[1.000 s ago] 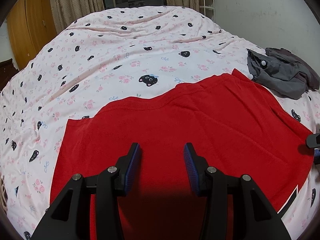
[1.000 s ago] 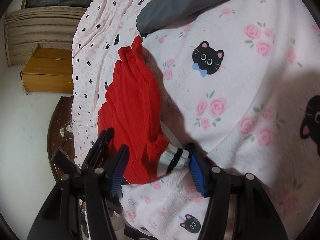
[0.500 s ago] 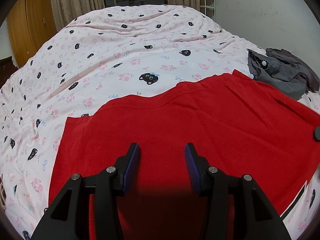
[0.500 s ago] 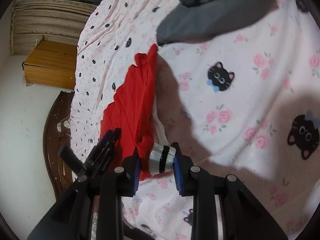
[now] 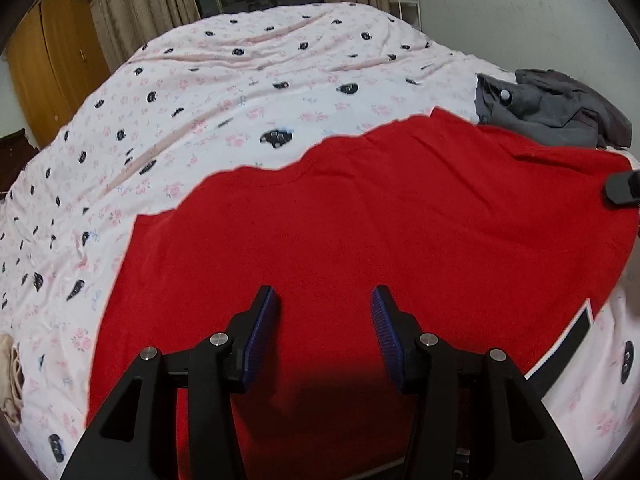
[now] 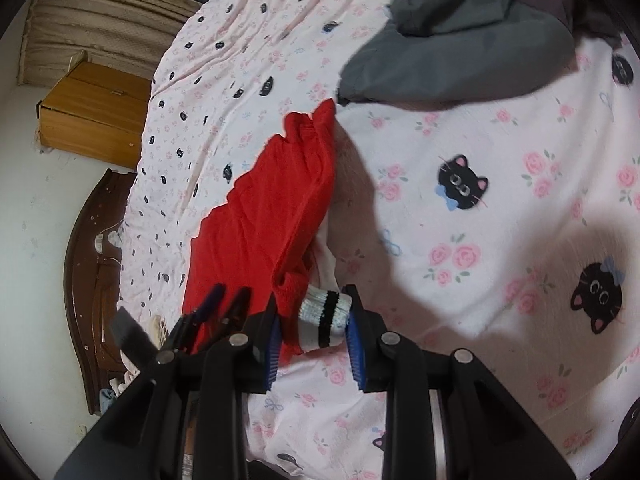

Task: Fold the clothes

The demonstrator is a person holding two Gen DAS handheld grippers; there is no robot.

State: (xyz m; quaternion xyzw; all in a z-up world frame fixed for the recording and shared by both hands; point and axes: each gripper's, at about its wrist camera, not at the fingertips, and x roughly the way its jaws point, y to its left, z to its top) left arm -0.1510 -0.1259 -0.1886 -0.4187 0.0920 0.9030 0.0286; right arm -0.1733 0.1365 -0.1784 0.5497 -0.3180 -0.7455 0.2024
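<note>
Fingers of our right gripper (image 6: 312,320) are pinched on the striped cuff (image 6: 325,315) of the red garment (image 5: 380,232), lifting that edge off the bedspread (image 5: 240,92). Our left gripper (image 5: 322,320) hangs spread wide over the garment's near part, holding nothing. Most of the garment lies flat on the bedspread, and a grey garment (image 5: 548,108) sits just beyond its far right corner.

A garment (image 5: 400,216) lay spread on the bed (image 5: 248,92), near its front edge. A heap of clothes (image 5: 552,108) sat just behind its right corner. A wardrobe (image 5: 48,76) stood left of the bed.
</note>
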